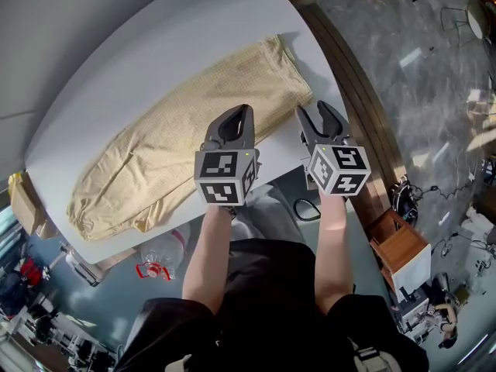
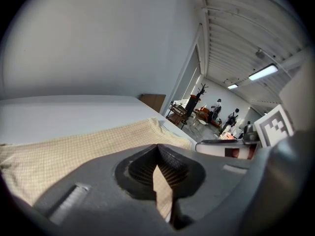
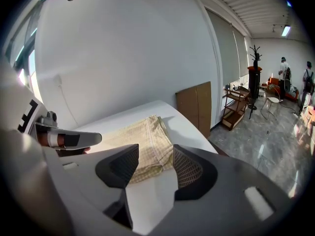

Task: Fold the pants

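One yellow pants (image 1: 186, 134), seemingly unfolded, on table (image 1: 194, 45)

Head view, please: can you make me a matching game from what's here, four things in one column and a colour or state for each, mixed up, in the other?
Things:
1. pants
2. table
3. left gripper
4. right gripper

Colour or state:
a. jaws apart, nothing held
b. white
c. pale yellow, laid out lengthwise
d. jaws together at the tips

Pairs: 1-c, 2-b, 3-d, 4-a
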Demonstrator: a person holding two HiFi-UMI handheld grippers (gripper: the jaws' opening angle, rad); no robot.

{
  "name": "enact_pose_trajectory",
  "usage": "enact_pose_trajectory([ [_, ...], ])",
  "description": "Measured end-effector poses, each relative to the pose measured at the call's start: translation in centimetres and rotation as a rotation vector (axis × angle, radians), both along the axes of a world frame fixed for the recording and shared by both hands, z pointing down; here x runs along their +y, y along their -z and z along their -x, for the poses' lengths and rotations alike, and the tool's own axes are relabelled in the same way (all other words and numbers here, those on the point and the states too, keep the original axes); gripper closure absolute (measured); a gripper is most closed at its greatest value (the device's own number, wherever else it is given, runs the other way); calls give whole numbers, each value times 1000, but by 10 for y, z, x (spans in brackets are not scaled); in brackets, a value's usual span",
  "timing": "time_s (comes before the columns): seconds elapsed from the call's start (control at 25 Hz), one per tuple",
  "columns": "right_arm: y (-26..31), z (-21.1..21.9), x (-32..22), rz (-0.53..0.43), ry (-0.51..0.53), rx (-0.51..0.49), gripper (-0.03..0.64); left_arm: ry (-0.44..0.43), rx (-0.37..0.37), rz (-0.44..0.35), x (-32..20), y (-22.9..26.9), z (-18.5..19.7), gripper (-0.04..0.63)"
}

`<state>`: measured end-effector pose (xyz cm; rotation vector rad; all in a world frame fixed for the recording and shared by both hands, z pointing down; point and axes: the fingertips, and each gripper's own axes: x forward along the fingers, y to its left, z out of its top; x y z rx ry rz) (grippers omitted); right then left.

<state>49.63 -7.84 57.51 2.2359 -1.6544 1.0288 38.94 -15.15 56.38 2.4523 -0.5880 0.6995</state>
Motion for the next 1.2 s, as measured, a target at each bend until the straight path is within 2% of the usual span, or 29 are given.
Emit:
enact_pose_trajectory([
  [0.52, -34, -7, -11, 83, -16, -87, 371, 32, -33, 28, -9, -18, -3, 592],
  [0.64, -41, -15, -6, 126, -40, -82, 371, 37, -34, 30, -11, -18, -4, 592],
  [0.76, -48, -14, -6, 168, -10, -57, 376, 48, -39, 31, -14, -19, -1, 592],
  [0.92, -52, -9, -10, 217, 41, -34, 429, 65, -40, 27, -16, -16, 5, 592],
  [1.0, -53, -4, -12, 242, 81, -20, 477, 75, -39, 24, -15, -13, 9, 592],
  [1.08, -52, 1, -13, 248, 95, -15, 518, 87, -38, 21, -16, -10, 15, 592],
  [1.2, -50, 6, -15, 234, 91, -9, 534, 118, -40, 16, -21, -7, 31, 592],
])
